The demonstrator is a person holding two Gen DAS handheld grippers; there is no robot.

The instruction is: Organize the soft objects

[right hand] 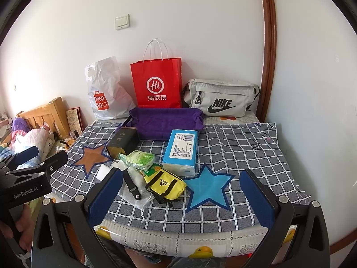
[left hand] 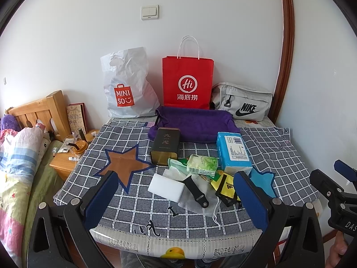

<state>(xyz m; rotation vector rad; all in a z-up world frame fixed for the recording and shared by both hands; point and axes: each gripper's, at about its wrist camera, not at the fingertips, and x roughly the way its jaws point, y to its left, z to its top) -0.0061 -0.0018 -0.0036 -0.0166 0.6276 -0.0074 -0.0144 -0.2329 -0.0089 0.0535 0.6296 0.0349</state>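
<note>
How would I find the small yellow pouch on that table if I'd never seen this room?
Start at the red paper bag standing against the wall, then come forward past the purple tray to the pile of small items on the checked cloth. The yellow pouch lies at the pile's near edge, beside the blue star; it alone is bright yellow with black straps.

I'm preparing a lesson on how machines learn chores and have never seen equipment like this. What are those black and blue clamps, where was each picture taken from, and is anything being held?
A person holds a two-finger clamp in each hand; each carries a camera looking along its fingers. One picture is from the left gripper, the other from the right gripper. Both are open and hold nothing. On the checked cloth lie a blue tissue pack, yellow pouch, dark tin and white sponge, near a purple cloth tray.
</note>
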